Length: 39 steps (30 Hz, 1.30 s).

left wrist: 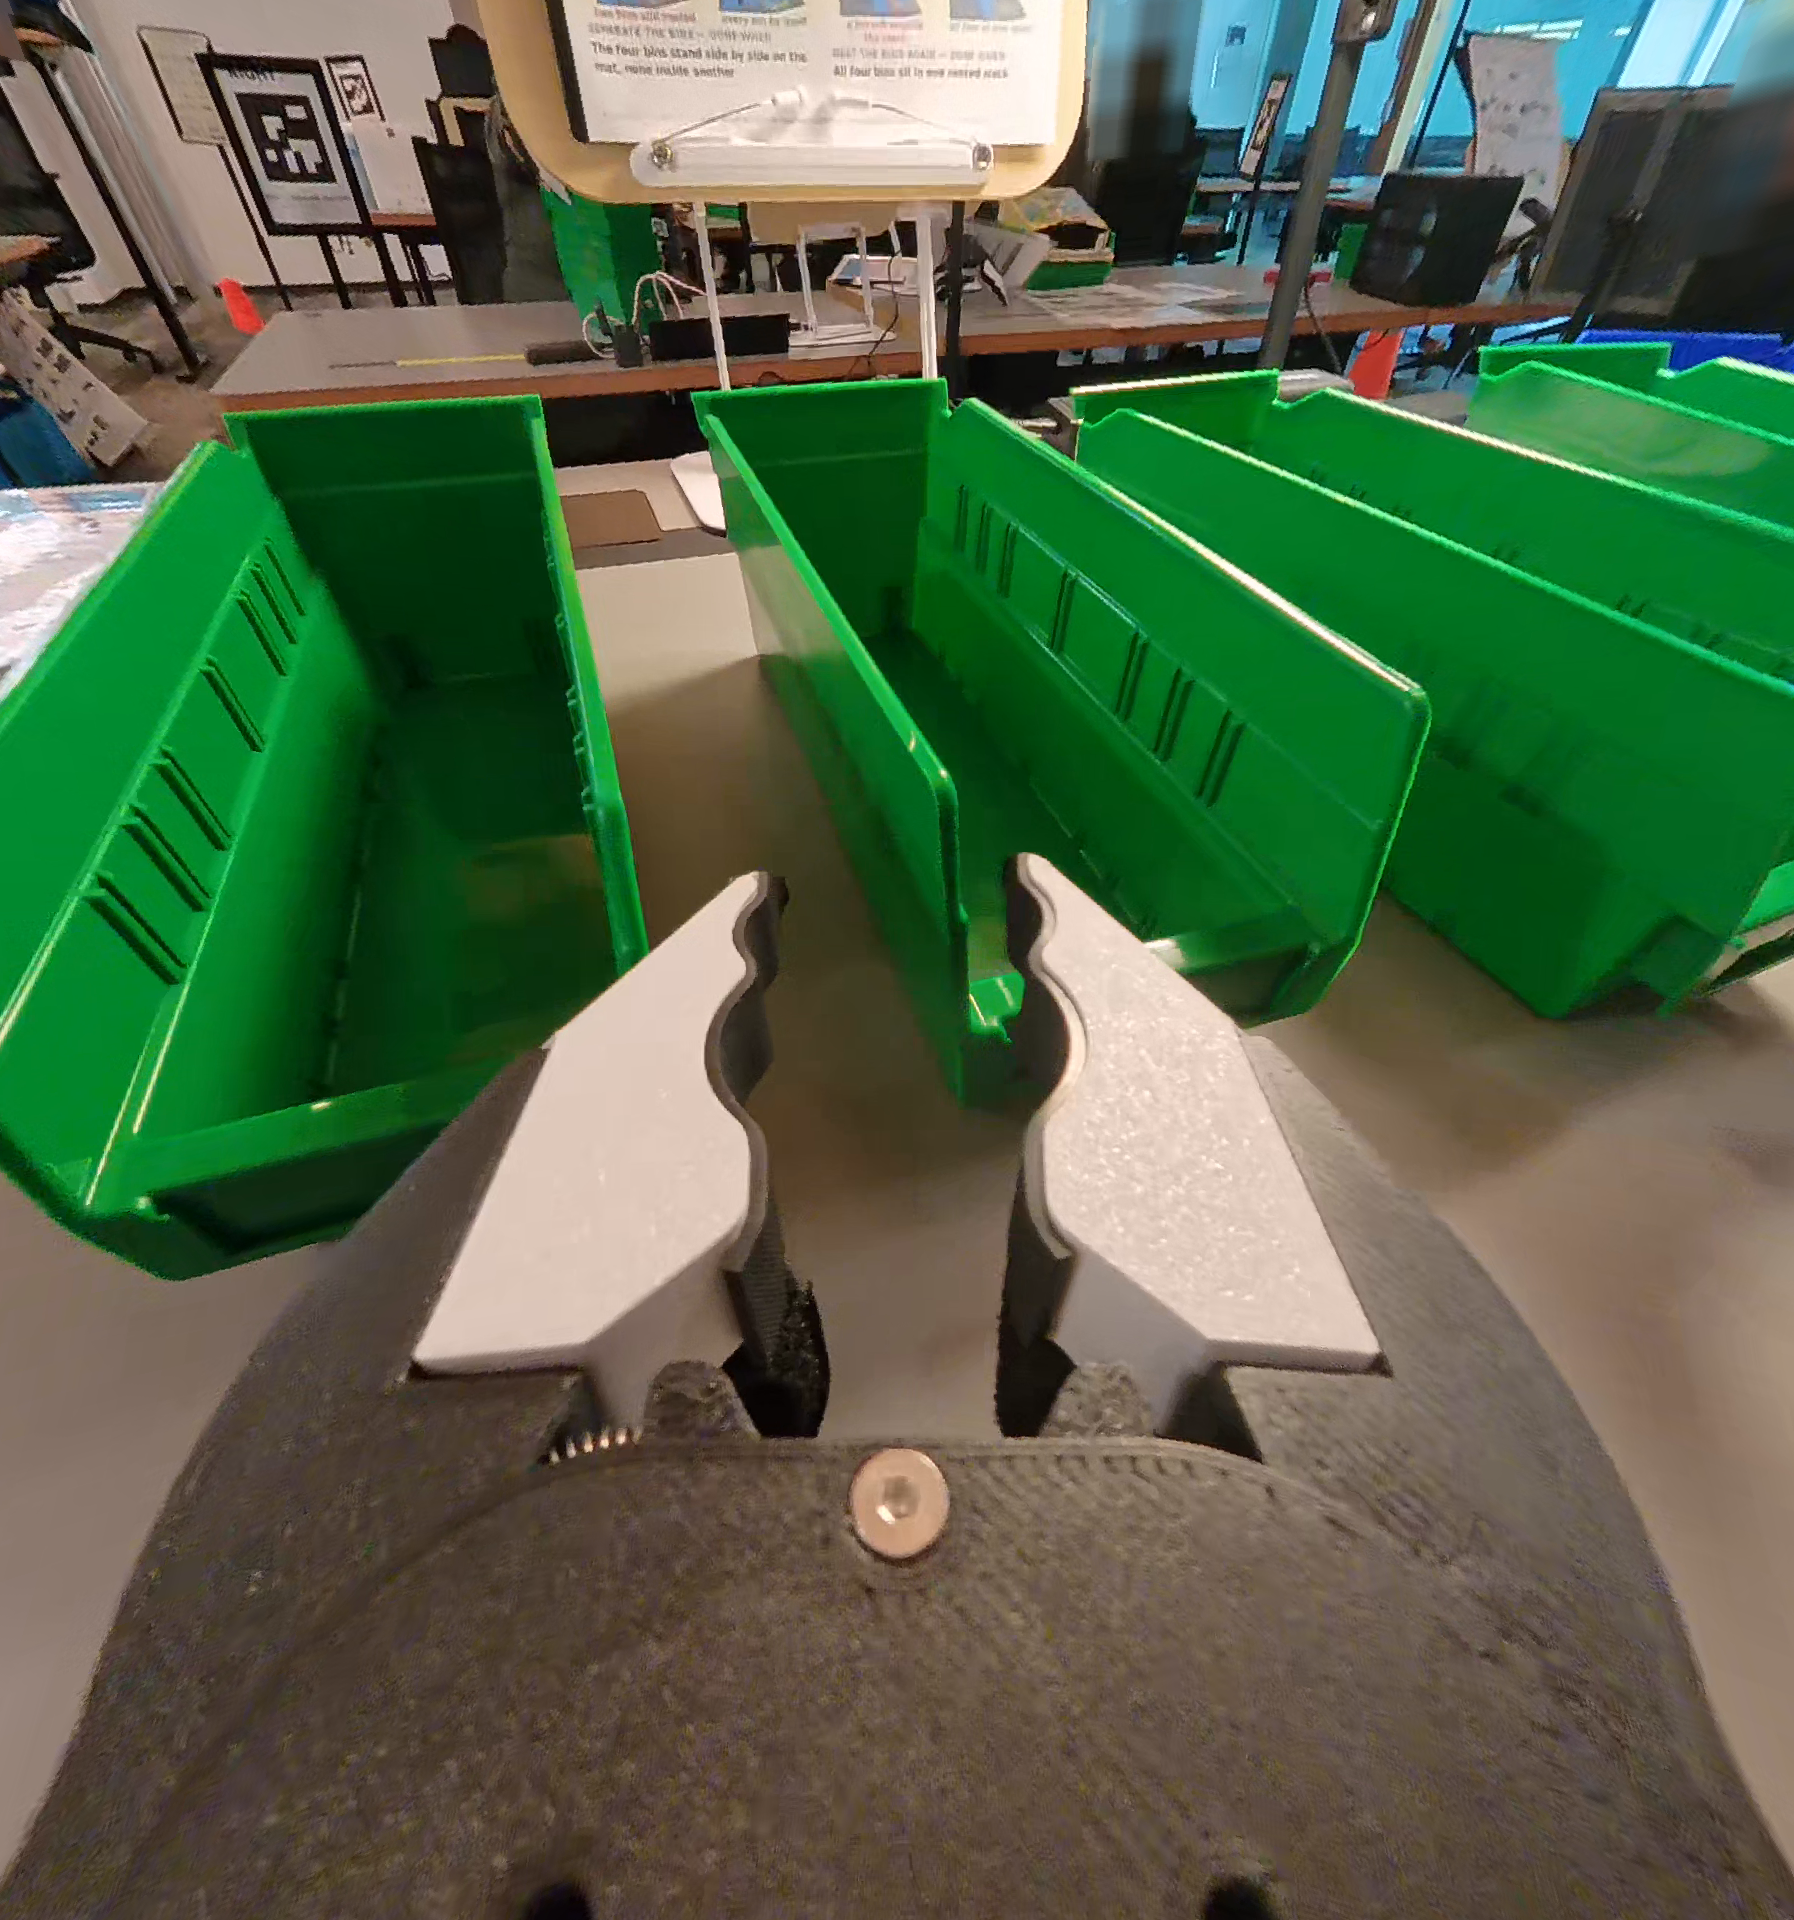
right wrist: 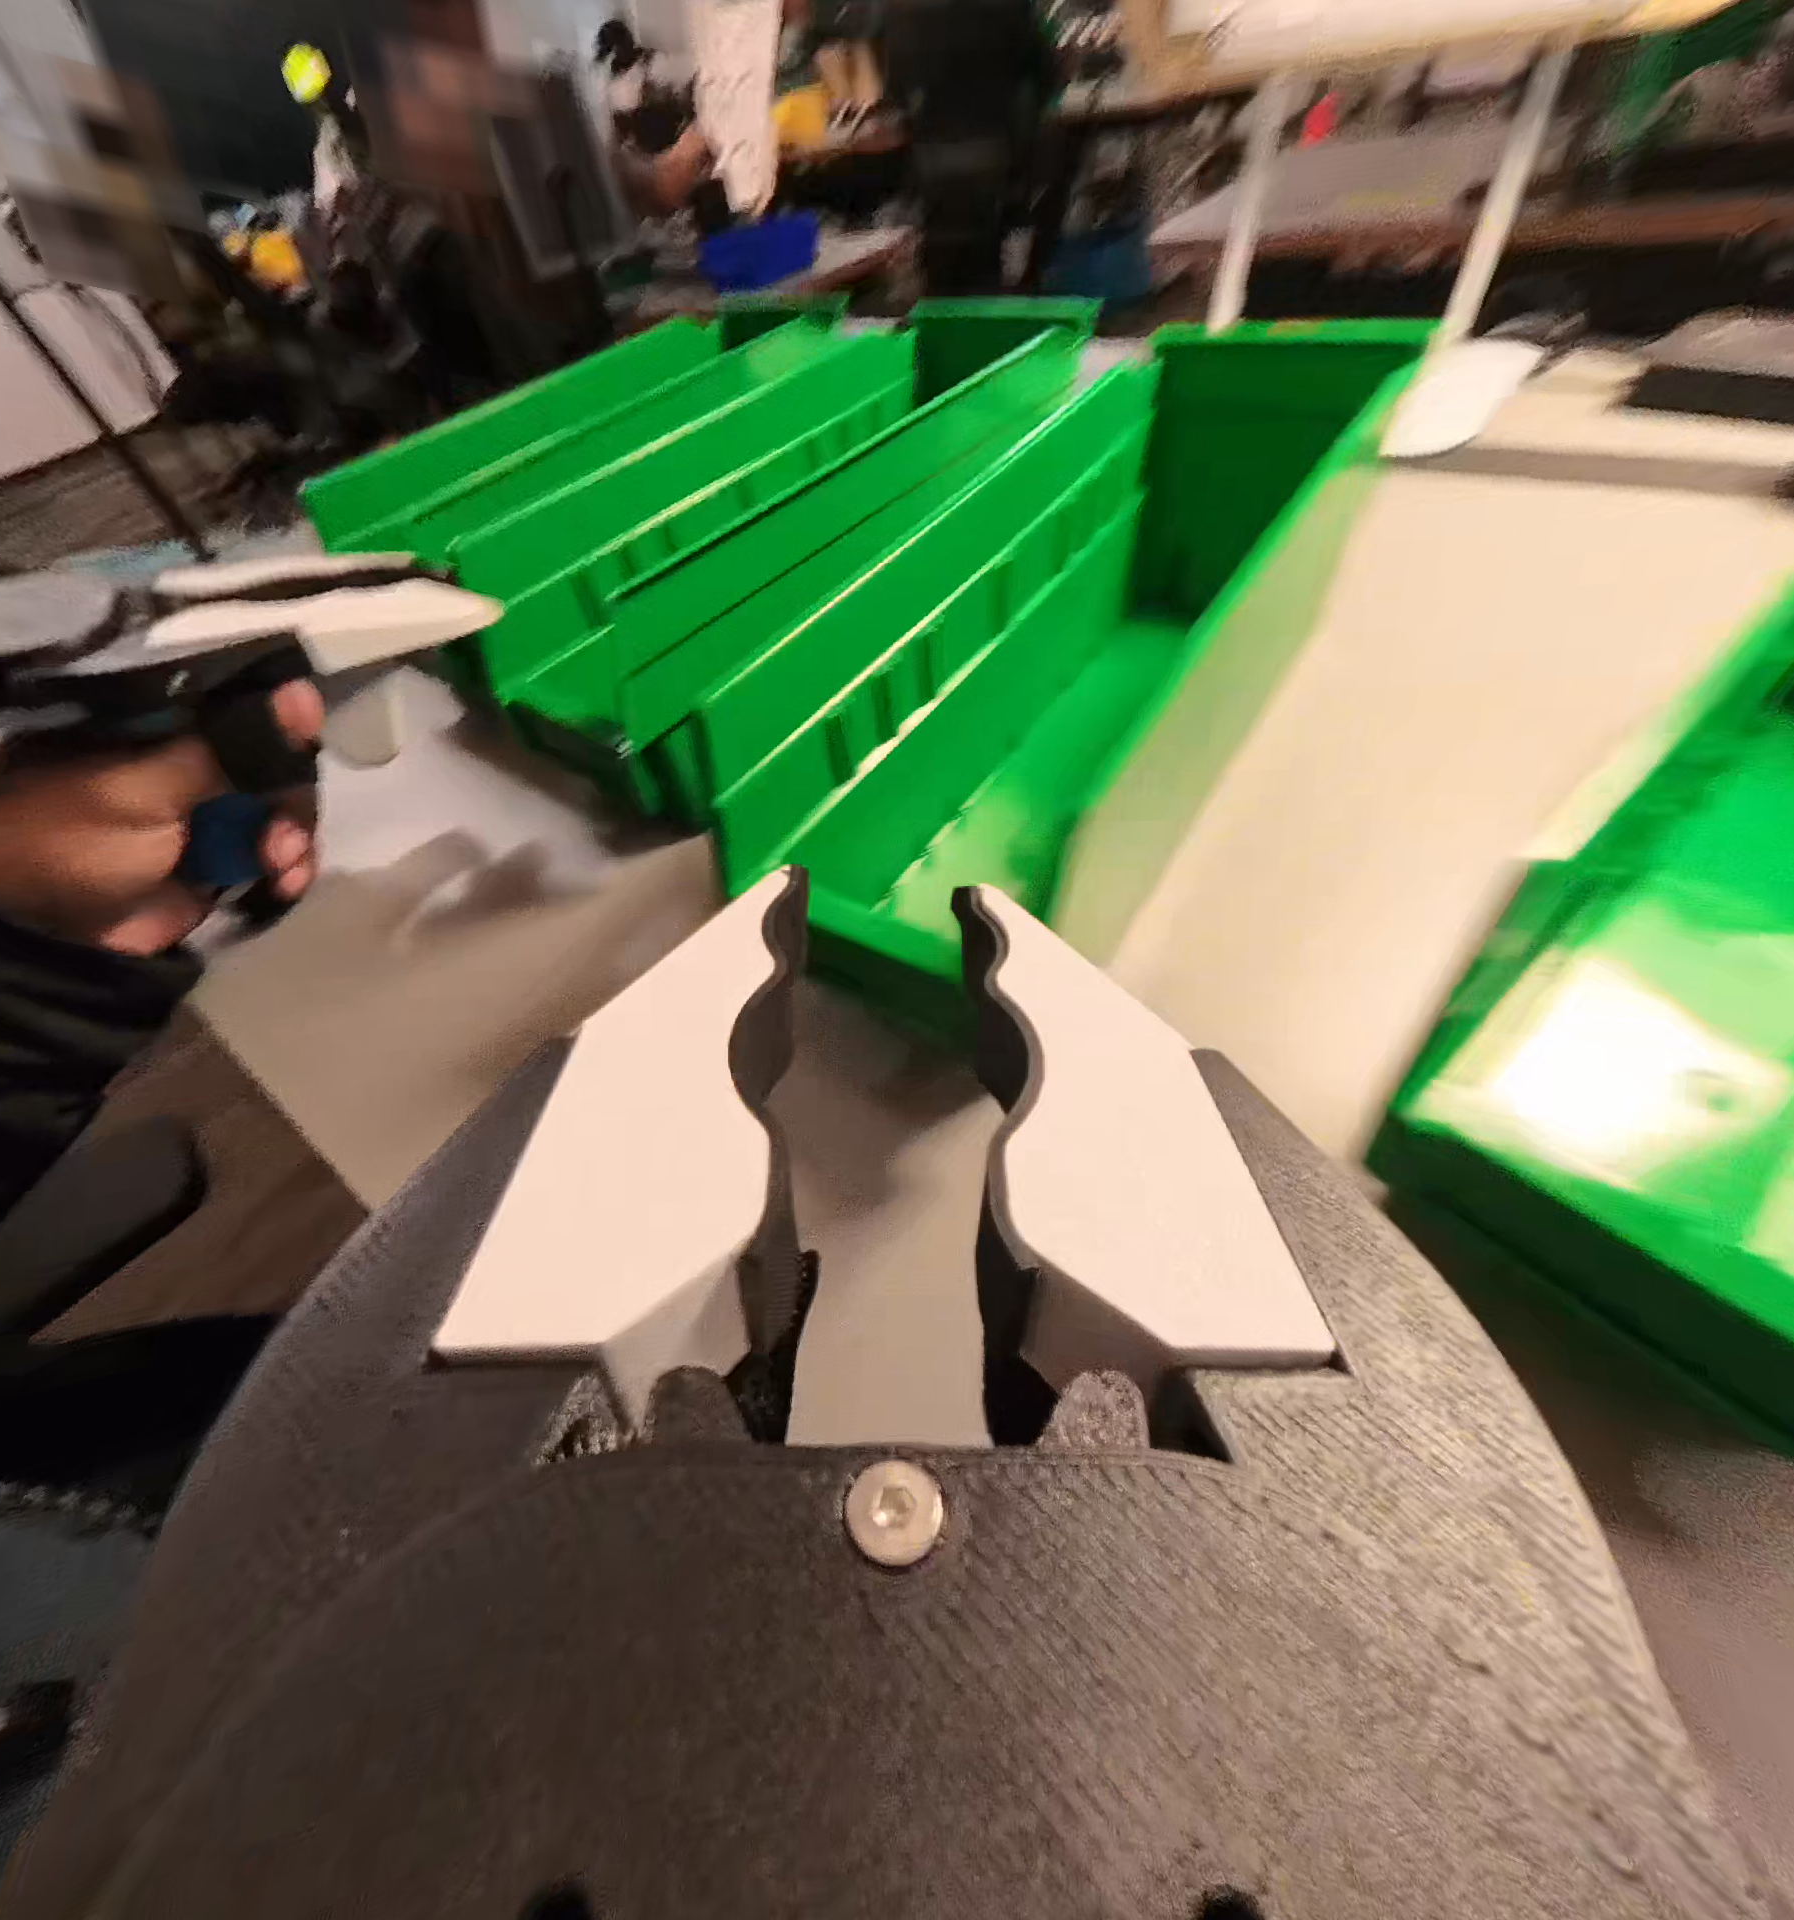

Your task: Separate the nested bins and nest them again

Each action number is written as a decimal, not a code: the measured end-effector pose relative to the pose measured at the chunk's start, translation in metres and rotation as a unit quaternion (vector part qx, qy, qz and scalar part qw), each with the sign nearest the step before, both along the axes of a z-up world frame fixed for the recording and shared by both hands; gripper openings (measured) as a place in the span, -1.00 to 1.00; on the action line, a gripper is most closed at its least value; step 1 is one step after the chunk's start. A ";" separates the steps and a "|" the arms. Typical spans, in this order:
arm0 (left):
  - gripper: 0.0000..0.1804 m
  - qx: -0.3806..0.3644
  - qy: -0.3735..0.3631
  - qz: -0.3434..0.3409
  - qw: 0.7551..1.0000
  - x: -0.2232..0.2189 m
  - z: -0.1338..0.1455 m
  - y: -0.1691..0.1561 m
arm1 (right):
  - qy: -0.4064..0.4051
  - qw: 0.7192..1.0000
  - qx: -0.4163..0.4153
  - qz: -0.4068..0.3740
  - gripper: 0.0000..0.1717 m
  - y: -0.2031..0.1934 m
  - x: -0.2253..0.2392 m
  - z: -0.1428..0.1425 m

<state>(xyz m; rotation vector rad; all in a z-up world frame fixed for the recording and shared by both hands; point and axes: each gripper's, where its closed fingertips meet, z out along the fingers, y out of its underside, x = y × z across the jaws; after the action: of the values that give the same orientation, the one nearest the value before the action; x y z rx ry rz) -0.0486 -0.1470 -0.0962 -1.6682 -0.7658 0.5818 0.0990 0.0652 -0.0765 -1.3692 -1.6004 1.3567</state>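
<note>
Several green bins stand side by side on the grey table (left wrist: 1495, 1143), none inside another. In the left wrist view my left gripper (left wrist: 893, 878) is open in front of the middle bin (left wrist: 1132, 675). That bin's left wall (left wrist: 851, 727) shows in the gap close to the right finger, and no pad presses on it. A wider-looking bin (left wrist: 249, 831) lies to the left, more bins (left wrist: 1495, 644) to the right. The right wrist view is blurred by motion. There my right gripper (right wrist: 880, 888) is open and empty just before a bin's low front wall (right wrist: 872, 940). The left gripper (right wrist: 457, 592) shows at the left, held by a hand (right wrist: 93, 831).
A sign on a white stand (left wrist: 820, 156) rises behind the bins. Long tables with clutter and an orange cone (left wrist: 1376, 358) lie beyond. Another green bin (right wrist: 1651, 987) is close on the right of the right gripper. Bare table lies between the two nearest bins (left wrist: 664, 675).
</note>
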 end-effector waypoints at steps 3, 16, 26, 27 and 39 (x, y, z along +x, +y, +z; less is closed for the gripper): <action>-0.48 0.012 -0.002 0.000 1.000 0.001 0.002 -0.002 | 0.043 0.994 -0.007 -0.101 -0.38 0.062 0.001 0.019; -0.41 0.048 -0.041 -0.021 0.998 0.002 -0.001 -0.003 | -0.031 0.979 0.087 -0.182 -0.79 0.128 -0.021 -0.027; -0.32 0.054 -0.049 -0.041 0.996 0.008 -0.001 0.001 | 0.005 0.991 -0.008 -0.136 -0.62 0.108 0.020 -0.009; -0.32 0.057 -0.051 -0.044 0.996 0.011 0.000 0.001 | 0.012 0.991 -0.020 -0.129 -0.61 0.102 0.025 -0.007; -0.29 0.084 -0.018 -0.053 0.995 0.026 0.041 -0.023 | 0.105 0.991 -0.083 -0.002 -0.59 0.012 0.010 0.029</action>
<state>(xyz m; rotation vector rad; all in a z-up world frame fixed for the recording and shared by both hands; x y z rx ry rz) -0.0230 -0.1701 -0.0552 -1.5557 -0.7278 0.4027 0.1088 0.0774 -0.0473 -1.2758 -1.3708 1.6042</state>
